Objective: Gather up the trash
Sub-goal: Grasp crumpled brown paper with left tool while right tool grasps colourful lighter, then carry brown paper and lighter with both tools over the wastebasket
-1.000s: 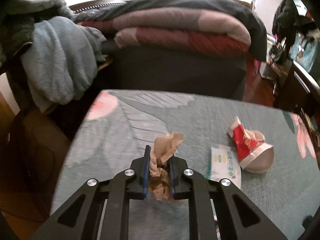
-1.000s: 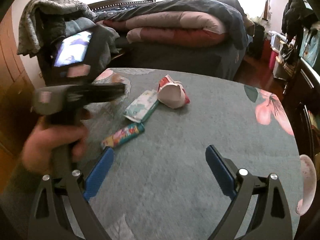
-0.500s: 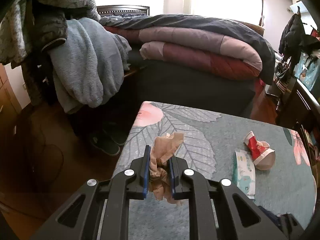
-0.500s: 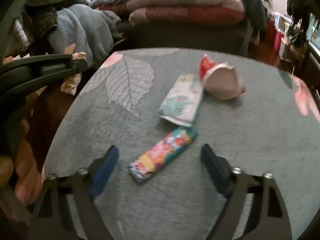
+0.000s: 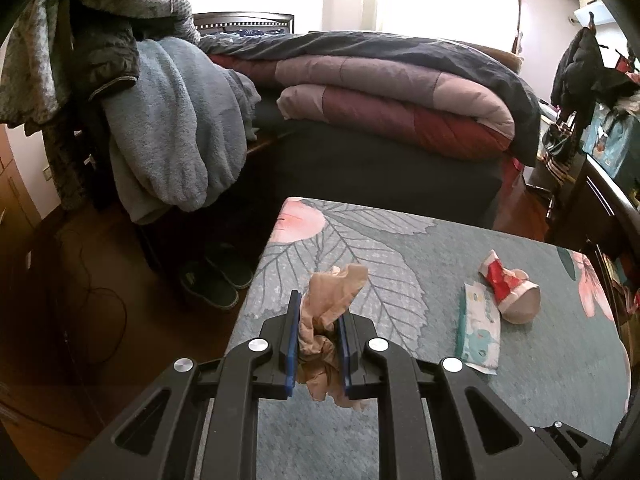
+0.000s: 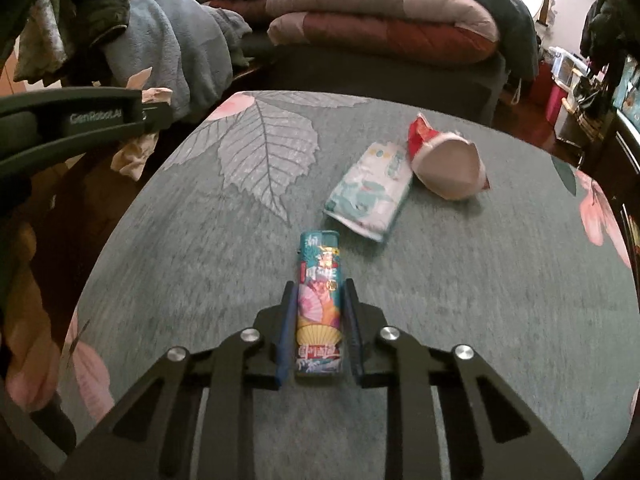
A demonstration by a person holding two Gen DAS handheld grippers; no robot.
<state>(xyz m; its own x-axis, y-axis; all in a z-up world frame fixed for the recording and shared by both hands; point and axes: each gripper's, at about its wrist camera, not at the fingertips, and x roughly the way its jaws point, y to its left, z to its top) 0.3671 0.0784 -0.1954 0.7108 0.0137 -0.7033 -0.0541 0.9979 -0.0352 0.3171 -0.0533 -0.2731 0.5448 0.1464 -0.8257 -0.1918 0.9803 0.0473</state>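
**A:** ok so where are we in the trash run? Left gripper [image 5: 317,334] is clenched on a crumpled brown paper wad [image 5: 332,300], lifted and hanging out past the table's left edge, over the floor going by the right wrist view. Right gripper [image 6: 319,322] has its pads either side of a colourful little packet [image 6: 320,276] near the front middle of the table [image 6: 500,300]; the jaws look pressed on it, so I'd call that grasping.

**B:** Agreed, reads like the pick step. Next move I'd guess is lifting the packet straight up. No bin visible anywhere, so can't say where either piece goes.

**A:** Left behind: a white tissue pack [image 6: 370,192] and a crushed red-and-white paper cup [image 6: 446,160], touching each other toward the far right part.

**B:** Surface is a grey-green cloth with leaf and pink flower print. Bedroom: folded quilts [image 5: 396,92] on the bed behind, a blue fleece [image 5: 172,128] draped off to the far left, shoes [image 5: 216,276] on the floor.
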